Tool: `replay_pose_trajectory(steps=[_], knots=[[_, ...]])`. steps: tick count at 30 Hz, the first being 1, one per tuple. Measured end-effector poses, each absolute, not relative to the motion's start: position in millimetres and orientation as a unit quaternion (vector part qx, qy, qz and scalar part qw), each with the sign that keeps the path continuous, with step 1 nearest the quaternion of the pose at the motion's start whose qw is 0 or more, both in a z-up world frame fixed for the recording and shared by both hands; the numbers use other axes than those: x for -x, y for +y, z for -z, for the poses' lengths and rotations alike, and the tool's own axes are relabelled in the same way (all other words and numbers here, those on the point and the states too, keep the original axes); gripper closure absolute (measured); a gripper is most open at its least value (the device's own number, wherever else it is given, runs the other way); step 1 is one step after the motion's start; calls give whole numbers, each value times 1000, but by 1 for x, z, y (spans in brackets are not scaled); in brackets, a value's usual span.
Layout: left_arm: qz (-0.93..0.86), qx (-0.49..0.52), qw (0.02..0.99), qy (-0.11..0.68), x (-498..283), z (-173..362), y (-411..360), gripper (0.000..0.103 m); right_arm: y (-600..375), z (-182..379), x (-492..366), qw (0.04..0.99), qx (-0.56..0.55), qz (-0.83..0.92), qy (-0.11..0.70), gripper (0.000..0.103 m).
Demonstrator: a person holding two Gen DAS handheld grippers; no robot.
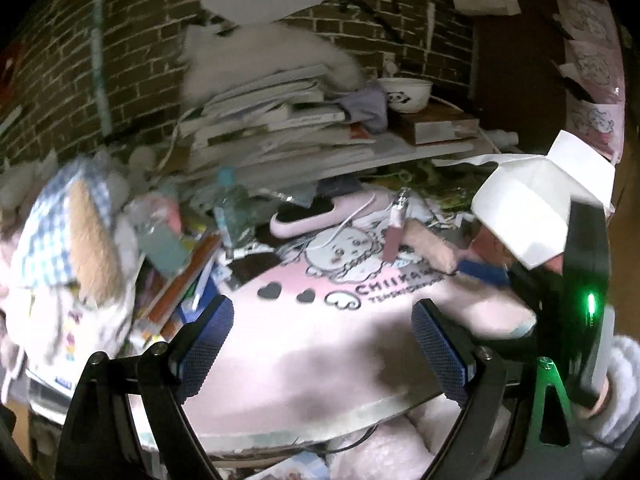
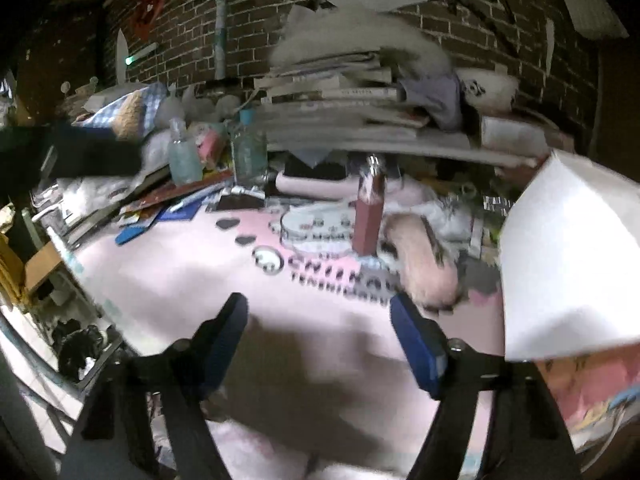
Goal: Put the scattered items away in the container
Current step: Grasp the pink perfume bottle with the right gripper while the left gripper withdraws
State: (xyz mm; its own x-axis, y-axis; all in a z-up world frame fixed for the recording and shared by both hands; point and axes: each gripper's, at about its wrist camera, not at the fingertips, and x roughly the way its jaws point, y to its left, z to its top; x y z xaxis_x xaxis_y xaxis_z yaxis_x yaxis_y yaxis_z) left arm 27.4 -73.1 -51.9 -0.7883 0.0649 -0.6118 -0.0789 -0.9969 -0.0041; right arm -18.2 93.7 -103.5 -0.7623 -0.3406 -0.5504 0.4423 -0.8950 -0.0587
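We find the left gripper (image 1: 322, 344) wide and empty over the pink mat (image 1: 320, 340); the right gripper (image 2: 320, 344) likewise parted, holding nothing, near the pouch (image 2: 424, 268).

The pink mat (image 1: 320, 340) looks smooth and slightly glossy — printed plastic. At right, the white folded box (image 1: 536, 200) is matt paper; behind, a rough brick wall (image 1: 132, 40) and glazed bowl (image 1: 406, 94).

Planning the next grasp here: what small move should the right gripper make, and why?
Probably ease the right gripper forward toward the reddish tube lying on the pink mat. The jaws are open with nothing between them, and the white paper box waits nearby at right.
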Motion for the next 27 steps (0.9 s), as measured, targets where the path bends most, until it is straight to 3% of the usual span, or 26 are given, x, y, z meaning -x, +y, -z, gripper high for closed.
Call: replay_pose_trajectory(steps=[2,24,27], knots=[[-945,323,39,0,-30,58,-78,14,88,98,28,196,-271,937,96,47],[-941,327,74,-40,-12,90,-91,14,68,104,110,139,-301,941,73,48],[-941,328,75,-45,-9,93,-93,14,65,109,116,133,-307,939,81,61]])
